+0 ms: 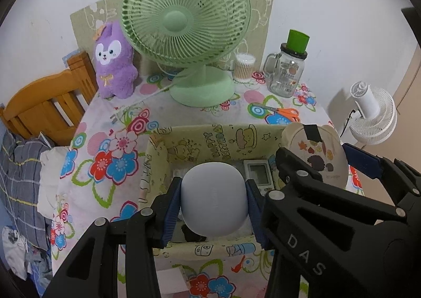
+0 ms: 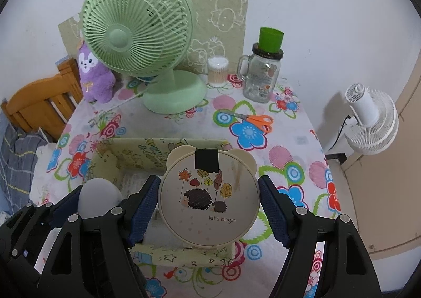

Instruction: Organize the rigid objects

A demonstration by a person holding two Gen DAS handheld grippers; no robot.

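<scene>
My left gripper is shut on a smooth white rounded object, its blue pads pressed on both sides, and holds it over the open yellow cartoon-print box. A grey device with a small screen lies inside the box. My right gripper is shut on a round cream case with bear ears and a hedgehog picture, held above the same box. That case and the right gripper's arm show at the right of the left wrist view. The white object appears at lower left of the right wrist view.
On the floral tablecloth stand a green desk fan, a purple plush toy, a cotton swab tub and a glass jar with a green cup on top. Orange scissors lie behind the box. A wooden chair is left, a white fan right.
</scene>
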